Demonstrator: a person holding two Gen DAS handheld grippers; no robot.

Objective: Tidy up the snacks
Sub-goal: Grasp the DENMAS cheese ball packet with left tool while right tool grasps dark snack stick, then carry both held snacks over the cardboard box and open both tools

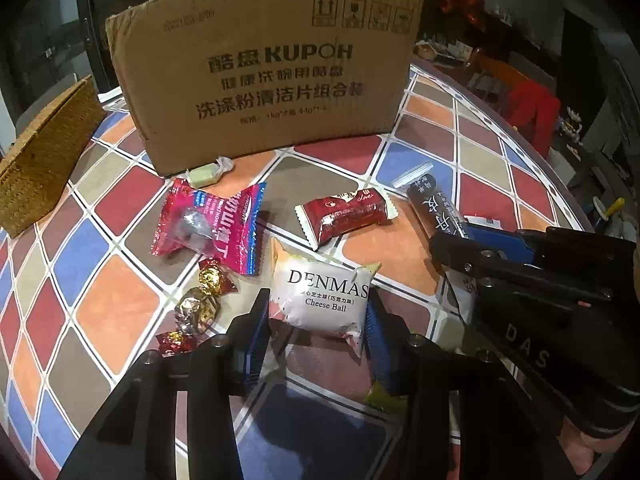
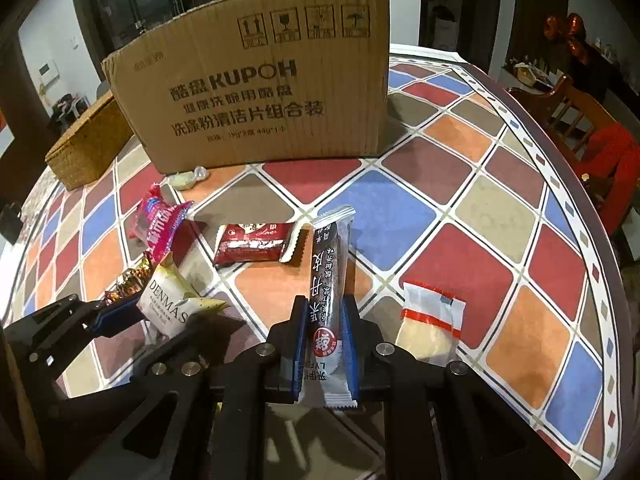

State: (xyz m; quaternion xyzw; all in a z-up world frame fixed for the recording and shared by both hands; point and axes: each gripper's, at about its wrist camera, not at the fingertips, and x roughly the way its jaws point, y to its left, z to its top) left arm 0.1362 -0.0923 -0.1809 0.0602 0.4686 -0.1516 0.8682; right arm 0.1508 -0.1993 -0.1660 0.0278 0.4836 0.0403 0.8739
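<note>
A white DENMAS Cheese Ball packet (image 1: 320, 300) lies between the blue pads of my left gripper (image 1: 316, 328), which press on both its sides. From the right wrist view the same packet (image 2: 168, 308) shows tilted in the left gripper (image 2: 152, 320). My right gripper (image 2: 324, 344) is shut on the lower part of a long dark snack stick (image 2: 326, 276), whose far end points toward the box. In the left wrist view the right gripper (image 1: 460, 244) holds that stick (image 1: 436, 204) at the right.
A KUPOH cardboard box (image 1: 264, 76) stands at the back with a woven basket (image 1: 44, 160) to its left. Loose on the tiled tablecloth lie a pink packet (image 1: 212, 228), a dark red packet (image 1: 344, 212), gold foil candies (image 1: 200, 300), a green candy (image 1: 208, 174) and a clear red-striped packet (image 2: 432, 328).
</note>
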